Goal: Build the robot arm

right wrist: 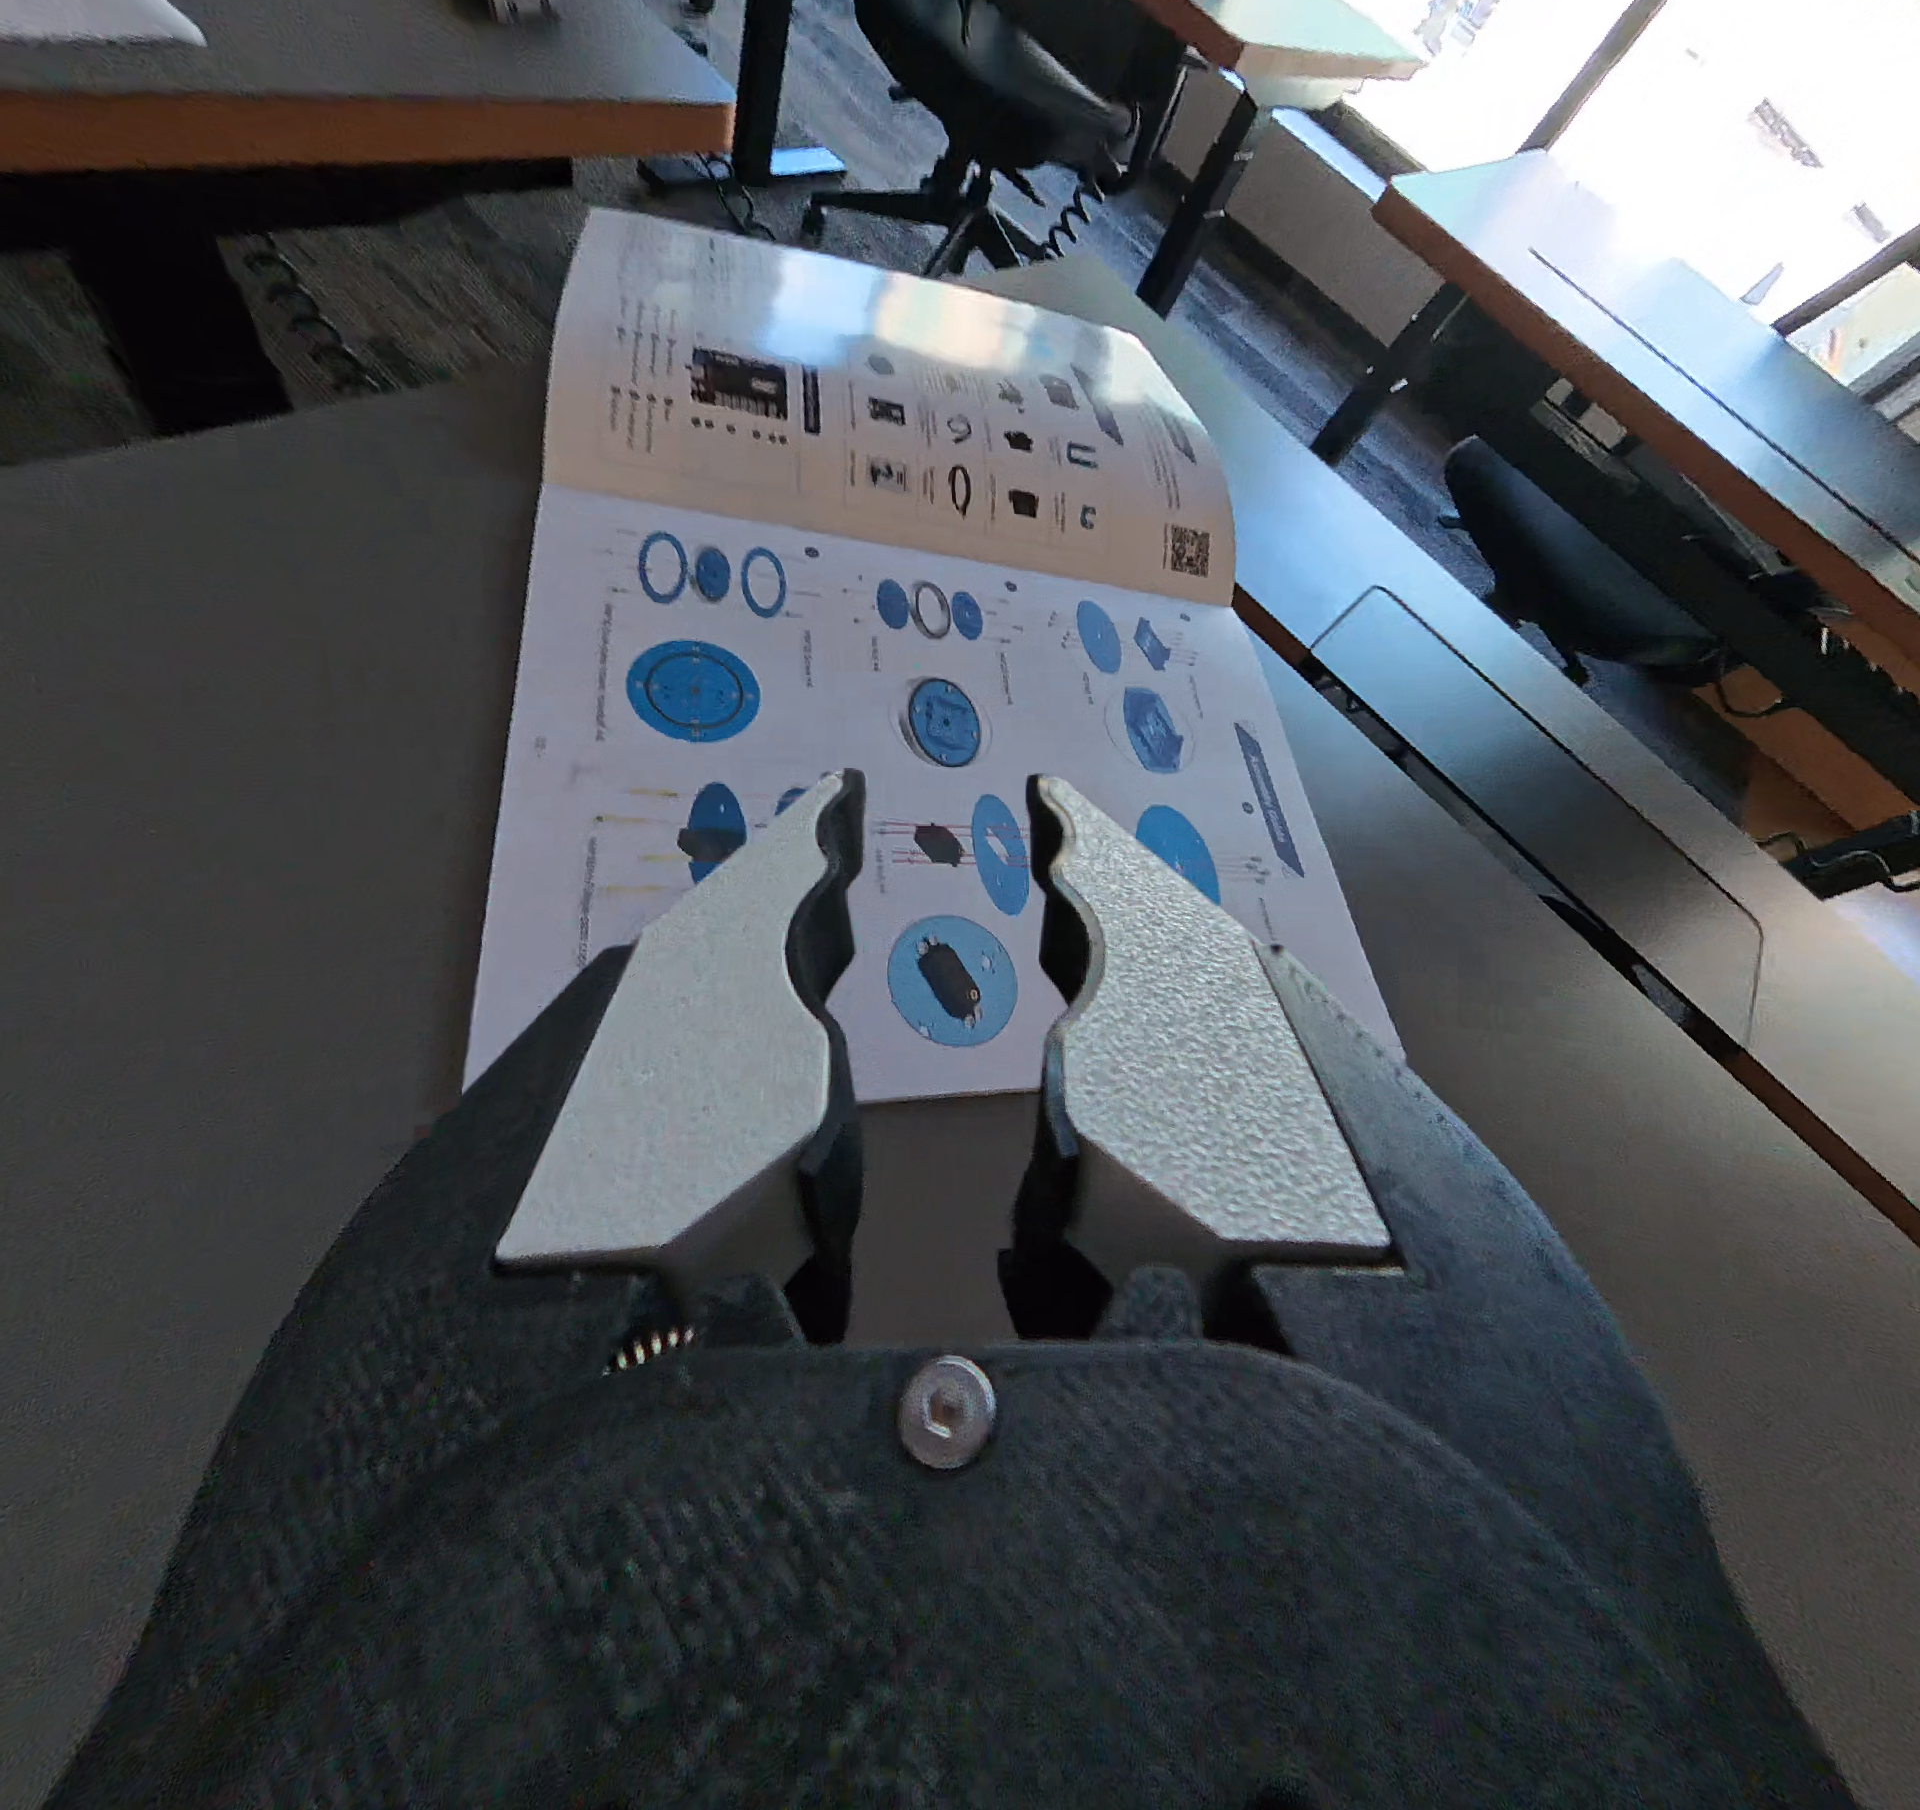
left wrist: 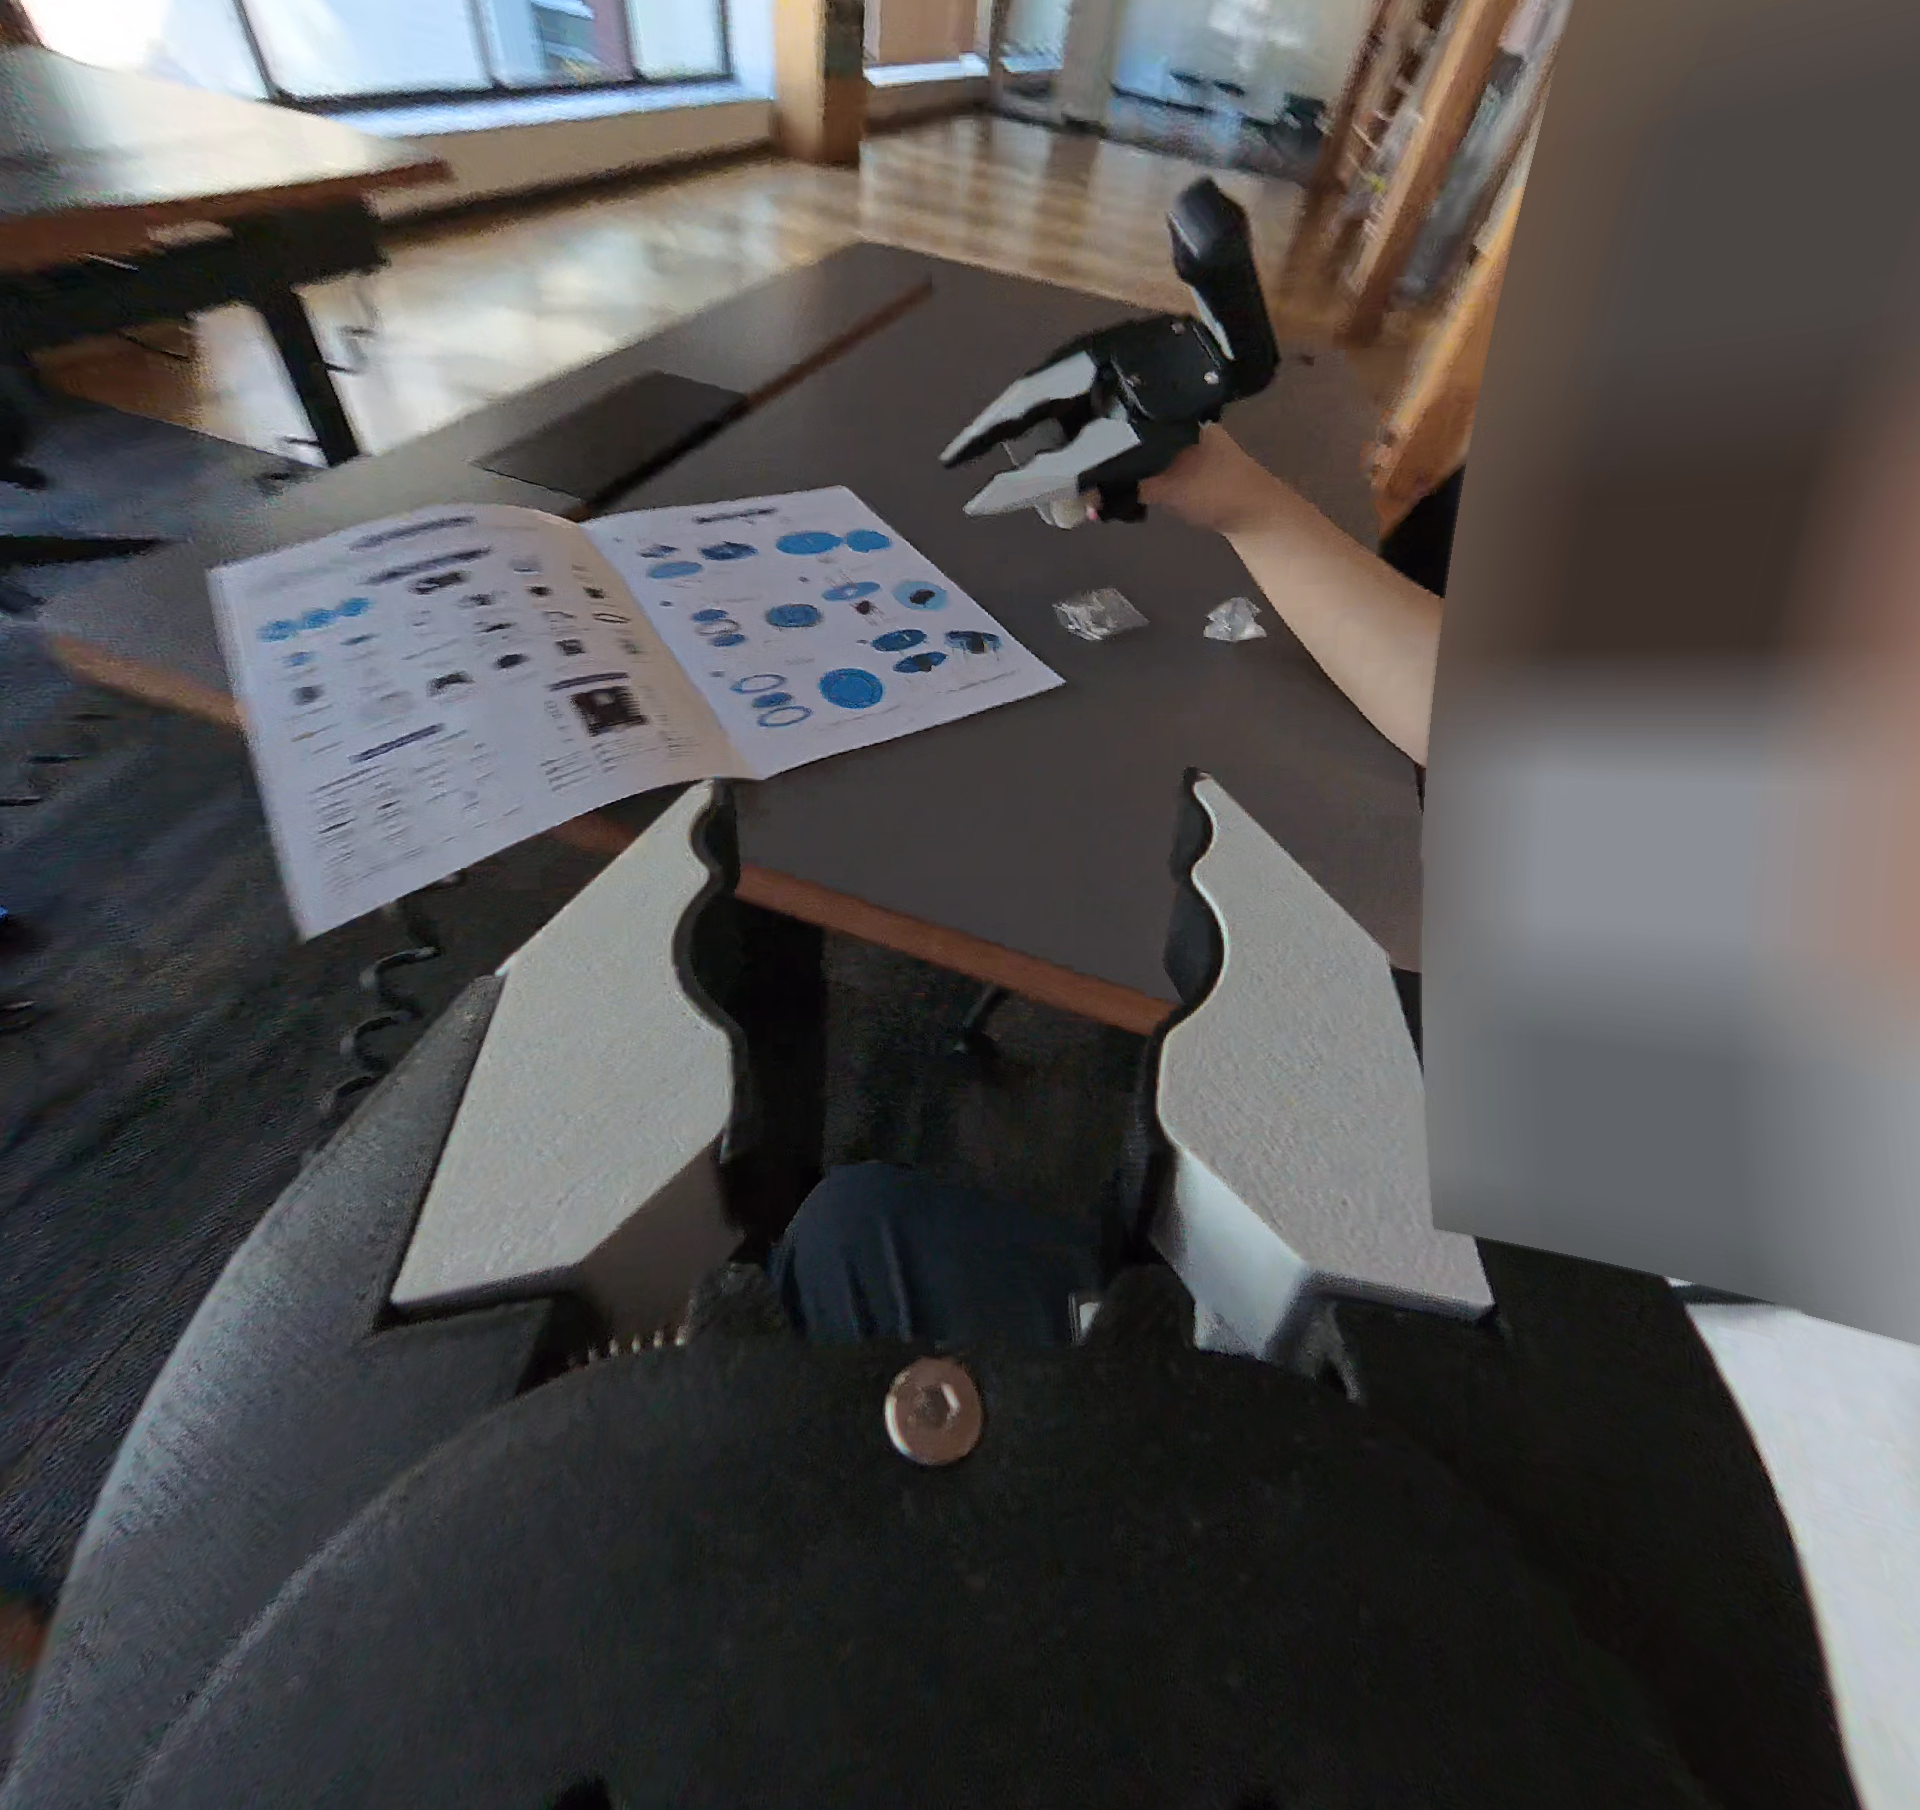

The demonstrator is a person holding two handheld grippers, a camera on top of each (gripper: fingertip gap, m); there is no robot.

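1. My left hand-held gripper (left wrist: pixel 951 804) hangs off the near edge of the counter (left wrist: pixel 1039 825). Its jaws stand wide apart with nothing between them, and it touches nothing.
2. My right hand-held gripper (right wrist: pixel 943 784) hovers over the near page of an open booklet (right wrist: pixel 883 680). Its jaws are parted by a moderate gap and are empty. I cannot tell whether the fingertips touch the paper.
3. In the left wrist view I see that same right hand-held gripper (left wrist: pixel 971 482) farther off, held in a person's hand (left wrist: pixel 1195 482) above the counter, past the booklet's (left wrist: pixel 623 659) far right corner, jaws apart.
4. The booklet lies open and flat on the dark counter (right wrist: pixel 260 773), printed with blue round diagrams and small black parts. Its left page overhangs the counter's edge.
5. Two small clear plastic bags lie on the counter just right of the booklet: one (left wrist: pixel 1096 612) nearer the page, the other (left wrist: pixel 1234 619) beside the person's forearm. Their contents are too small to make out.
6. A dark flat panel (left wrist: pixel 623 430) lies on the counter beyond the booklet.
7. Around the counter I see other desks, black office chairs (right wrist: pixel 987 87), grey carpet, a wooden floor and bright windows.
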